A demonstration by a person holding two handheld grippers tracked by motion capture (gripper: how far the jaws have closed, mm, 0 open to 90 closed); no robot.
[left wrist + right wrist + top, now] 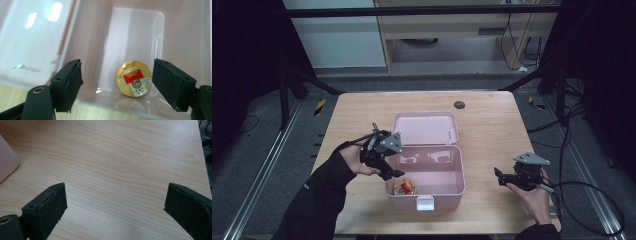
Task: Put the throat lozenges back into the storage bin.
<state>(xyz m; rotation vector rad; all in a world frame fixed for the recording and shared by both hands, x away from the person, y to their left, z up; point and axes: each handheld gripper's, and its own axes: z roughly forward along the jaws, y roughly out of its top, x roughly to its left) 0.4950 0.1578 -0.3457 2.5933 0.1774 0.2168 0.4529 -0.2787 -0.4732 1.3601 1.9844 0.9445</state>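
A pink plastic box (458, 172) stands open in the middle of the wooden table (492, 135), its lid (424, 129) laid back on the far side. A round gold tin with a red label (403, 187) lies flat in the box's near left corner. My left gripper (395, 175) hangs over that corner, pointing down into the box. In the left gripper view its pads (72, 80) stand apart above the tin (134, 78) and touch nothing. My right gripper (498, 176) rests low to the right of the box, its jaws wide open over bare wood (115, 170).
A white latch (425, 202) sticks out from the box's front wall. A small dark disc (459, 105) lies near the table's far edge. The box's rounded corner (7, 162) shows at the left of the right gripper view. Cables trail on the floor at right.
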